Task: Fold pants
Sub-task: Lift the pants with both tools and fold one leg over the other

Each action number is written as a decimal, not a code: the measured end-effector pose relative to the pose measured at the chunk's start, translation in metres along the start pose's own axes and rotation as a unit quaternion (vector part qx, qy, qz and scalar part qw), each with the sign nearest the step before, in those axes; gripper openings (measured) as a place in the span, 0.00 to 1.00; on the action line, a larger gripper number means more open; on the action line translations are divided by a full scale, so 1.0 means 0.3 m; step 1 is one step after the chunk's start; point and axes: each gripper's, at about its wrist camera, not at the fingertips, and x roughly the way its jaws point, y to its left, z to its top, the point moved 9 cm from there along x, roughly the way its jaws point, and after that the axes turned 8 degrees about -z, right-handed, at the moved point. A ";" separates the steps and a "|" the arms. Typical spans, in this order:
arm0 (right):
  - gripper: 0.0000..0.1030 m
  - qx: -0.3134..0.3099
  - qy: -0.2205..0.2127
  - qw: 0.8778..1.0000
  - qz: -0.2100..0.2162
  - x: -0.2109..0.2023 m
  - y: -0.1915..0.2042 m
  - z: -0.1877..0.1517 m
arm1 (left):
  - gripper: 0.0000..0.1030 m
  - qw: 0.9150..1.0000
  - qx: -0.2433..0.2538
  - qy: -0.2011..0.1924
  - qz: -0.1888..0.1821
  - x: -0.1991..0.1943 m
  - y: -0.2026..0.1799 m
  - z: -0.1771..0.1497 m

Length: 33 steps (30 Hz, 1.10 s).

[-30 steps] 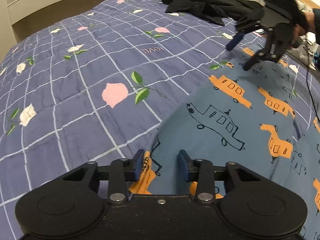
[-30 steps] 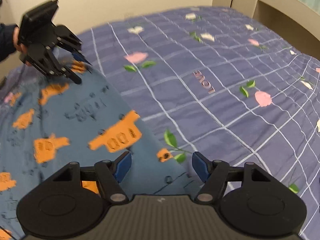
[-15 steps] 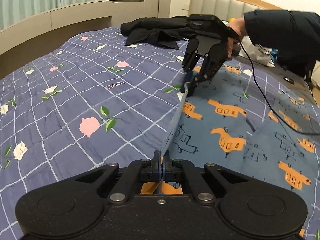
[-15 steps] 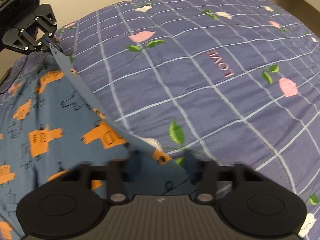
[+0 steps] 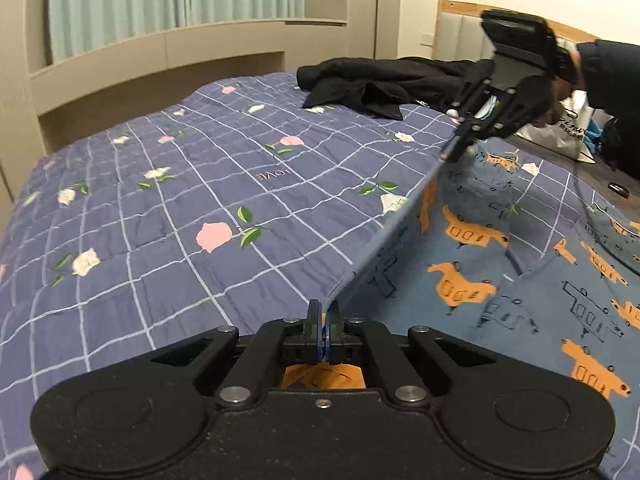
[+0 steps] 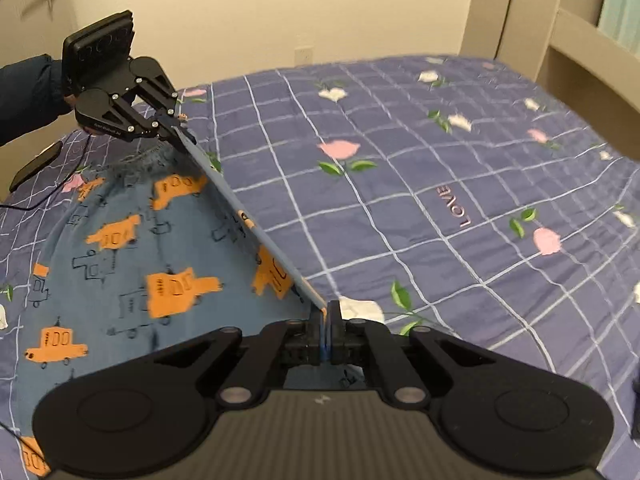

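Blue pants (image 5: 500, 264) printed with orange cars lie on a purple flowered bedspread (image 5: 200, 184). My left gripper (image 5: 324, 312) is shut on one end of the pants' side edge. My right gripper (image 6: 326, 314) is shut on the other end of that edge. The edge is pulled taut and lifted off the bed between them. In the left wrist view the right gripper (image 5: 452, 154) is at the upper right. In the right wrist view the pants (image 6: 132, 264) hang down to the left and the left gripper (image 6: 182, 134) is at the upper left.
A black jacket (image 5: 384, 80) lies at the head of the bed. A wooden headboard (image 5: 460, 28) and a window ledge (image 5: 180, 52) border the bed. A cable (image 6: 44, 196) trails over the bed's left side. A door (image 6: 36, 0) stands behind.
Both grippers closed on the pants' edge and lifted it. The edge now stretches tight in the air between them, and both have risen above the bed.
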 end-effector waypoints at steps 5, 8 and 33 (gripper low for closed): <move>0.00 0.017 0.003 1.000 -0.026 -0.076 0.119 -0.040 | 0.00 0.999 -0.012 -0.011 0.036 -0.066 -0.092 0.001; 0.00 0.036 0.001 0.999 -0.032 -0.120 0.198 -0.072 | 0.00 0.999 0.009 -0.007 0.048 -0.114 -0.167 -0.004; 0.01 0.060 0.073 0.991 -0.090 -0.099 0.626 -0.325 | 0.13 0.979 0.113 0.075 0.151 -0.089 -0.472 -0.380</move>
